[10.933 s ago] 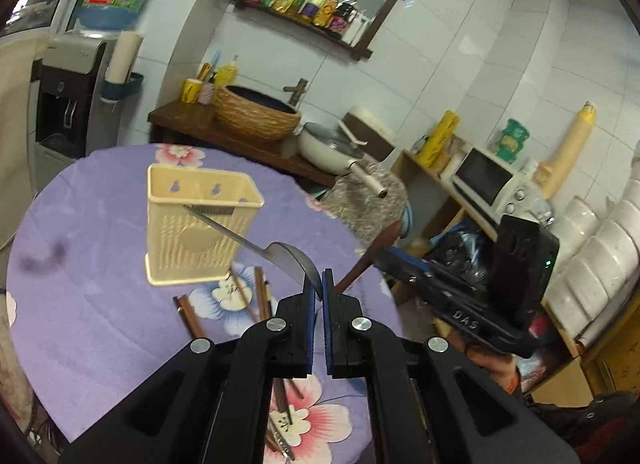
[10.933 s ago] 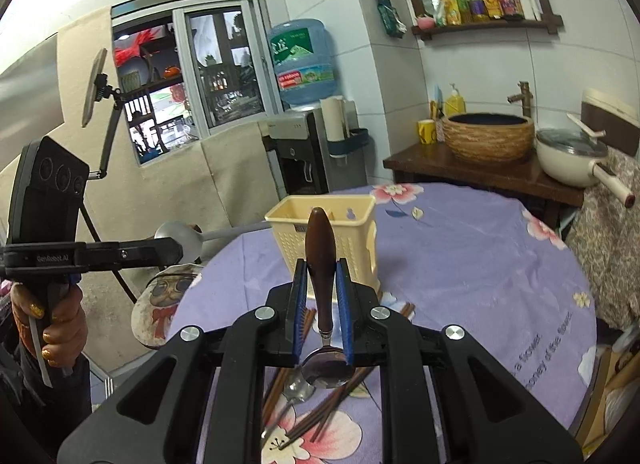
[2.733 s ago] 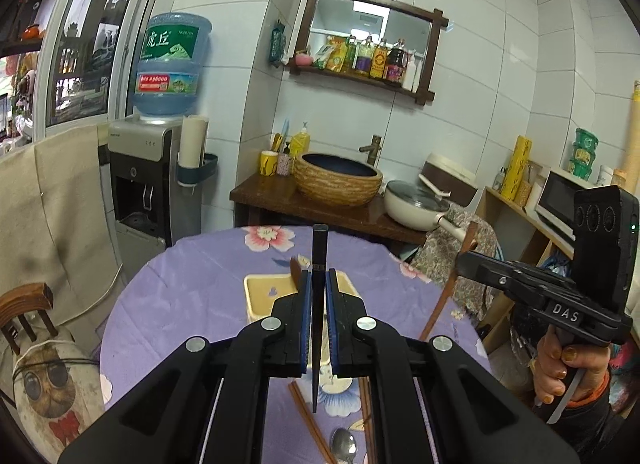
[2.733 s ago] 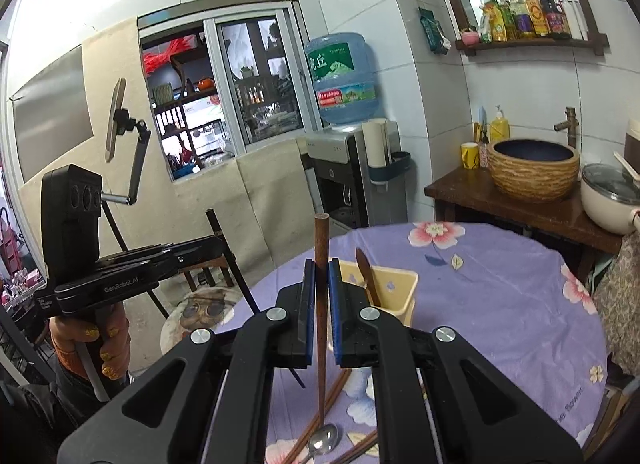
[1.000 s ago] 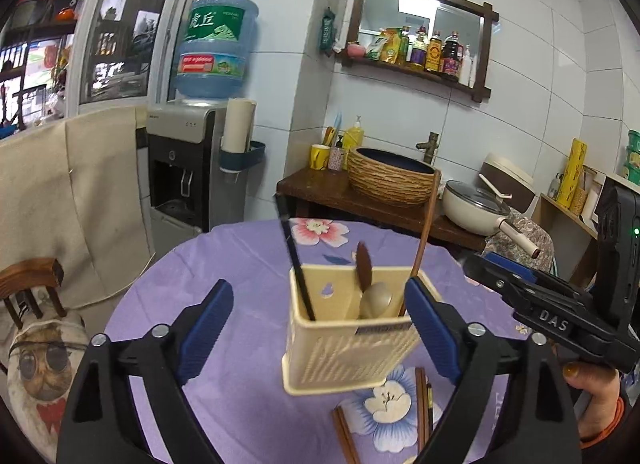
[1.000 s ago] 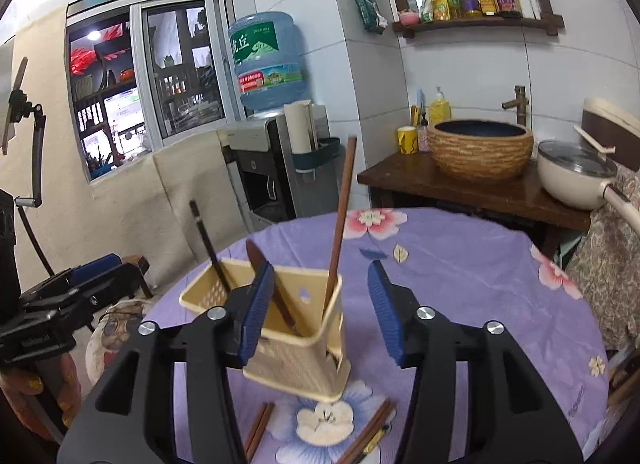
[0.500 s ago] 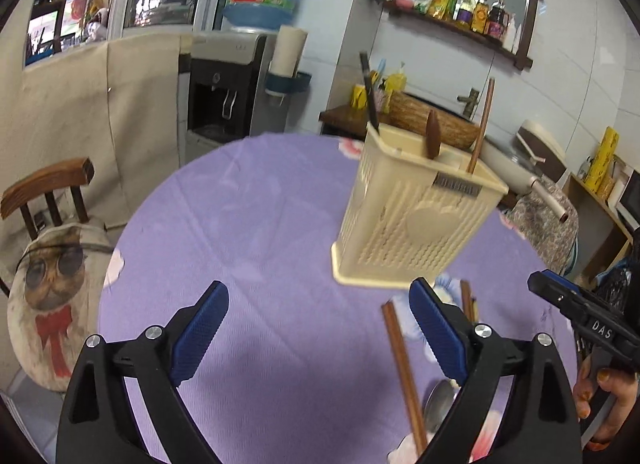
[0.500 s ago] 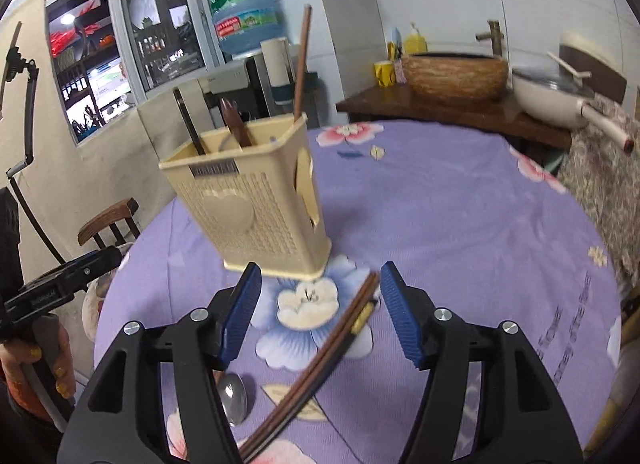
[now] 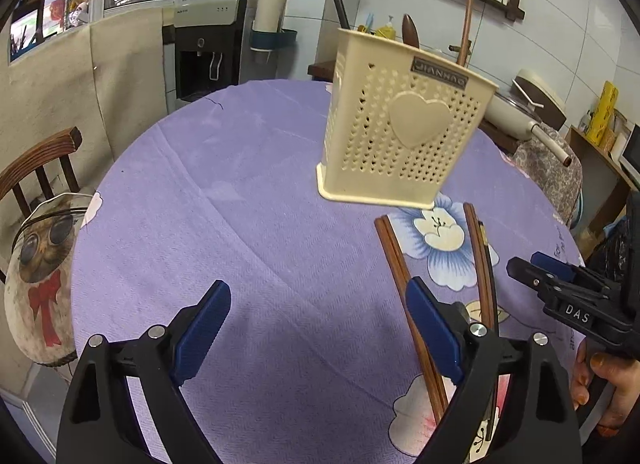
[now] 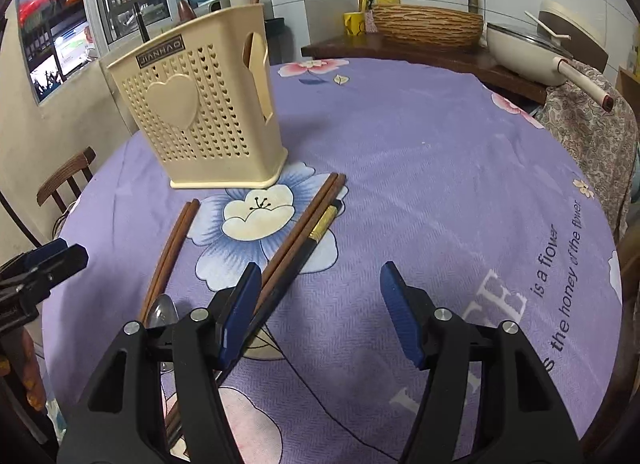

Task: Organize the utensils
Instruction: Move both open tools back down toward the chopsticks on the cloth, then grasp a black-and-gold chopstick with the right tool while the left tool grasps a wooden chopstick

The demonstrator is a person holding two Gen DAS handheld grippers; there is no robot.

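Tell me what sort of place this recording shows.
Probably a home kitchen or dining corner: a round table with a cutlery holder, a pan beside a basin, and a water dispenser.

We hold the left tongs (image 9: pixel 318 328) spread wide and empty above the near part of the round desk (image 9: pixel 224 199), which wears a purple flowered cloth. The cream utensil holder (image 9: pixel 400 131) stands toward the far edge, with handles sticking out of its top. Brown chopsticks (image 9: pixel 404 276) lie on the cloth just in front of it, one pair passing under our right finger. The right tongs (image 9: pixel 532 270) reach in from the right edge.
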